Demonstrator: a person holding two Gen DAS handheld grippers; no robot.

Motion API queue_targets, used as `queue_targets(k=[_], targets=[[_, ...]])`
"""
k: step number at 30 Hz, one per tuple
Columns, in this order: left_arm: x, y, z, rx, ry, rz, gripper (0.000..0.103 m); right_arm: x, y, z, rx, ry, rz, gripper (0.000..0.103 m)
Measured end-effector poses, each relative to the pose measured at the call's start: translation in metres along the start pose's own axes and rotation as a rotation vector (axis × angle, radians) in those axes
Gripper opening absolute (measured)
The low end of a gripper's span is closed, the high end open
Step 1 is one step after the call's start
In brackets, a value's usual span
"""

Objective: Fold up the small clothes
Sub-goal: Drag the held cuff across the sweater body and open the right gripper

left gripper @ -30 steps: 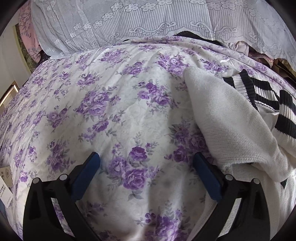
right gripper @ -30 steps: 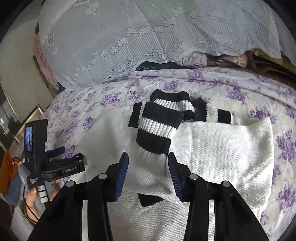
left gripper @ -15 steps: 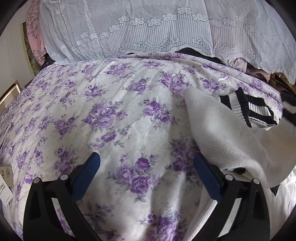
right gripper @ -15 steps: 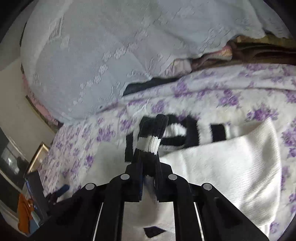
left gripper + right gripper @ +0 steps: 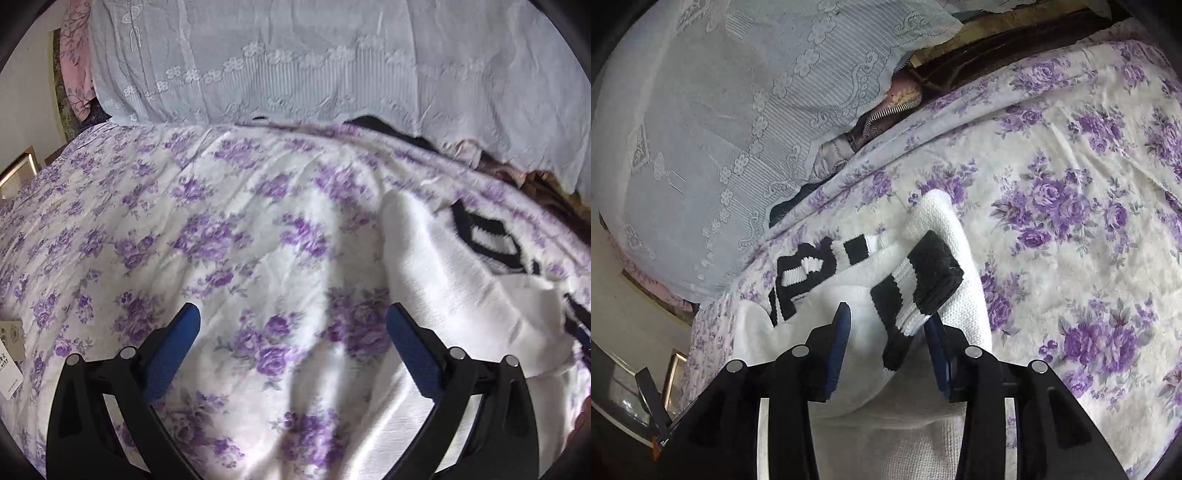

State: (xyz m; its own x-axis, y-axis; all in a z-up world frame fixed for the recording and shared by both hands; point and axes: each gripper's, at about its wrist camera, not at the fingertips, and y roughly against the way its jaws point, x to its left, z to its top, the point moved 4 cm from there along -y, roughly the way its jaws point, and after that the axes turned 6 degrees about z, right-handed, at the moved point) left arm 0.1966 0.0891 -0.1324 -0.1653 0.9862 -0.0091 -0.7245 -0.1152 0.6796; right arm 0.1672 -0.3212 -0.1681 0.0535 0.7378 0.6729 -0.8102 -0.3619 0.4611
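A white knit sweater (image 5: 454,295) with black and white striped cuffs lies on the floral bedspread, at the right of the left wrist view. My left gripper (image 5: 291,321) is open and empty over the bedspread, just left of the sweater's edge. In the right wrist view my right gripper (image 5: 886,325) has its jaws partly apart around the sweater's sleeve (image 5: 871,314), whose striped cuff (image 5: 919,284) lies between and beyond the blue pads. The sweater body (image 5: 886,435) fills the space below the gripper.
The purple floral bedspread (image 5: 221,240) covers the bed. A white lace cover (image 5: 295,62) drapes a pile at the far edge, with dark and pink clothes (image 5: 879,114) showing beneath it. A paper tag (image 5: 9,354) lies at the left edge.
My right gripper closed on the striped sleeve, carried it up and rightward, and its jaws have now come apart around it. The left gripper tilted up a little and stayed open.
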Motion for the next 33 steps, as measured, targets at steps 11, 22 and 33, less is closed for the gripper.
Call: queue_targets(k=[11, 22, 33], targets=[[-0.086, -0.062, -0.02, 0.184, -0.21, -0.018, 0.099, 0.032, 0.029, 0.014, -0.192, 0.208, -0.067, 0.012], [-0.046, -0.042, -0.021, 0.129, -0.118, 0.021, 0.099, 0.02, 0.025, 0.022, -0.057, 0.261, -0.165, 0.036], [-0.037, -0.049, -0.033, 0.188, -0.129, 0.018, 0.099, 0.153, -0.13, -0.061, 0.286, 0.714, -0.058, 0.032]])
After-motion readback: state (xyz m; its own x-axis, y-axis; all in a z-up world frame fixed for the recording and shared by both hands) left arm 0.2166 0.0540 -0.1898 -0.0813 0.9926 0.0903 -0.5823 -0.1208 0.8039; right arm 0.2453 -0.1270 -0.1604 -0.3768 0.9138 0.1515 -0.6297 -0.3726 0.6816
